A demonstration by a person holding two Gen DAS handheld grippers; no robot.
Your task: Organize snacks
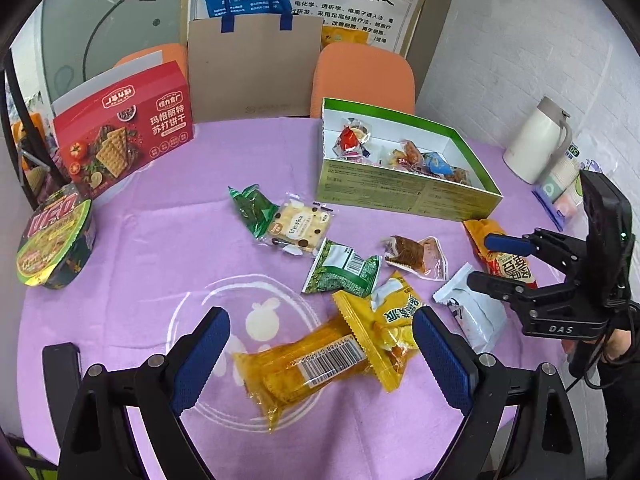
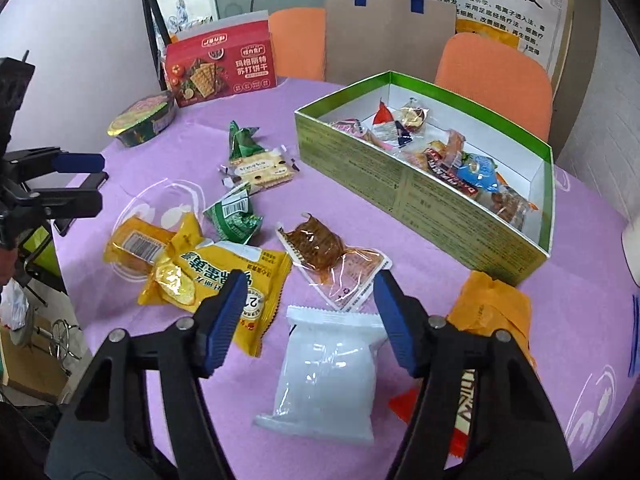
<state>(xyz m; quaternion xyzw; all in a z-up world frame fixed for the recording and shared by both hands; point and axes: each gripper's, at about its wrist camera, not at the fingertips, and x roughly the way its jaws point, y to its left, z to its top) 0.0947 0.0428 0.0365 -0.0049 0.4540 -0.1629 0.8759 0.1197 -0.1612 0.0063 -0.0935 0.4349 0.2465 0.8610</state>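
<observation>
A green open box [image 1: 404, 194] [image 2: 420, 196] holds several wrapped snacks. Loose snacks lie on the purple tablecloth. My left gripper [image 1: 322, 334] is open, its jaws on either side of a clear yellow cake pack [image 1: 304, 368] [image 2: 128, 250] that overlaps a yellow bag [image 1: 396, 320] [image 2: 224, 276]. My right gripper [image 2: 310, 298] [image 1: 486, 260] is open over a white pouch [image 2: 332, 364] [image 1: 472, 312], with an orange-red packet [image 2: 492, 312] [image 1: 504, 258] to its right. Also loose are a brown meat pack [image 1: 416, 258] [image 2: 332, 256], two green packets [image 1: 344, 270] [image 1: 252, 206] and a cracker pack [image 1: 300, 224].
A red cracker box [image 1: 124, 128] and a noodle bowl [image 1: 54, 240] stand at the left. A white jug [image 1: 536, 140] and a pack of tissues [image 1: 560, 188] sit at the right. Orange chairs [image 1: 364, 76] and a brown paper bag [image 1: 256, 68] stand behind the table.
</observation>
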